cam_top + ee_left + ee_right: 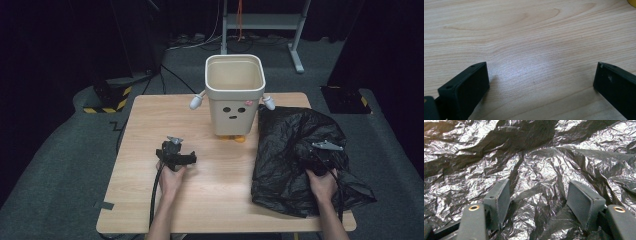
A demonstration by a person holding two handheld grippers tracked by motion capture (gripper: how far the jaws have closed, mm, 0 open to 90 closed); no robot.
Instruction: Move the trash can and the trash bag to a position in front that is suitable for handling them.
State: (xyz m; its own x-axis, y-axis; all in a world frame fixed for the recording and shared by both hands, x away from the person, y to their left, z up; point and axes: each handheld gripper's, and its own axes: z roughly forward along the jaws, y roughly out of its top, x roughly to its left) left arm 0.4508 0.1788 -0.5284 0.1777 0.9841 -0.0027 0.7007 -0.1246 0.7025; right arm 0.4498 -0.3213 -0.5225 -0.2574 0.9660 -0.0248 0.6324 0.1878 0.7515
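Note:
A cream bin [234, 95] with a small face and stubby arms stands upright at the table's far middle, empty inside. A crumpled black plastic bag [300, 160] lies spread over the table's right side. My right gripper [322, 152] rests on top of the bag; its jaws [539, 187] stand open with a raised fold of the bag [541, 195] between them, unpinched. My left gripper [175, 154] sits low over bare wood in front of the bin. Its jaws [541, 70] are spread wide with nothing between them.
The wooden table [150, 130] ends close behind the bin. A metal stand [260, 22] and cables lie on the grey floor beyond. A yellow-and-black striped block [112, 100] sits off the far left corner. Dark tape [103, 205] marks the near left edge.

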